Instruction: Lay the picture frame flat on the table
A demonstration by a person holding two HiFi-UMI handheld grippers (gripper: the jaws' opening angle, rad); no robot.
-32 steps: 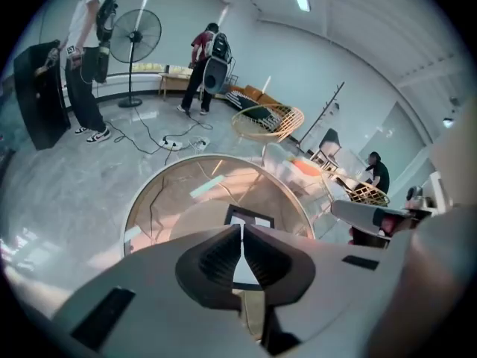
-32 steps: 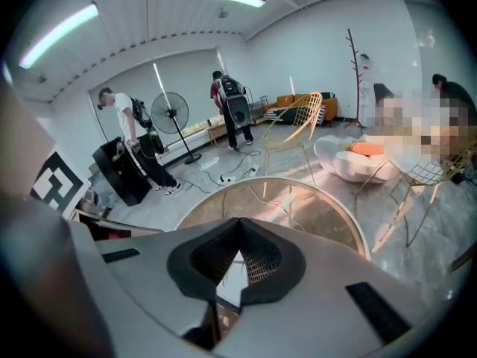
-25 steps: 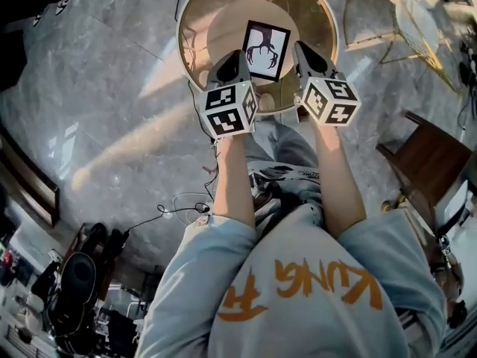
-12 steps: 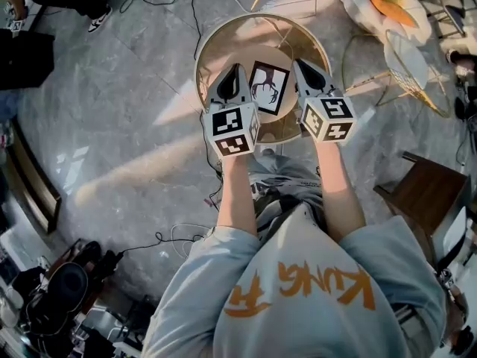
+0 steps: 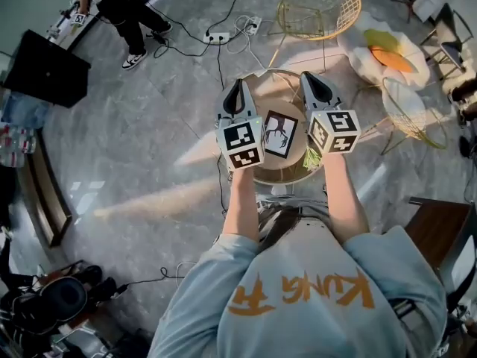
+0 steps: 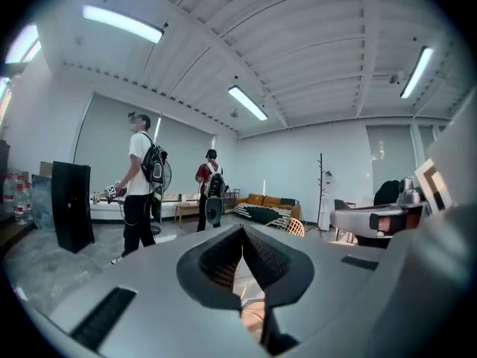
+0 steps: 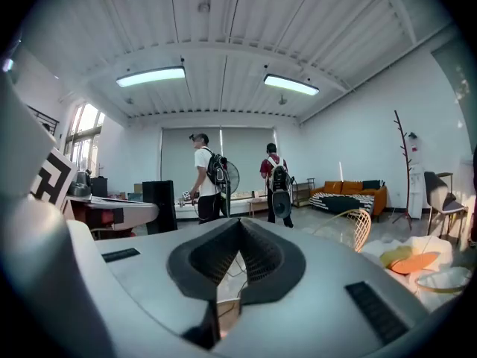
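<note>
Room: open hall with a grey stone floor (image 5: 134, 162), strip lights overhead, and loose cables (image 5: 223, 32) trailing towards the counter's foot.
Counter (image 5: 279, 180): small round top with a gold rim, directly in front of the person.
Picture frame (image 5: 279, 133): black border, dark figure on white. It sits about mid-counter, clear of the rim. Seen face-on from above, it appears to lie flat, face up.
Left gripper (image 5: 237, 86): held over the counter's left edge. Its jaws are pressed together with nothing between them.
Right gripper (image 5: 310, 80): held over the counter's right edge. Its jaws are likewise closed and empty.
Risk 1: the top is small, so a gripper brought down carelessly could nudge the frame across it and over the rim.
Risk 2: a closed jaw tip striking the frame's face could, by judgement, scratch or crack it.
Risk 3: the cables by the counter's foot could catch a step and jolt the counter.
Count: one frame, one counter, two grippers, two wire chairs (image 5: 320, 7), and two people (image 7: 205, 177) with backpacks in the background.
</note>
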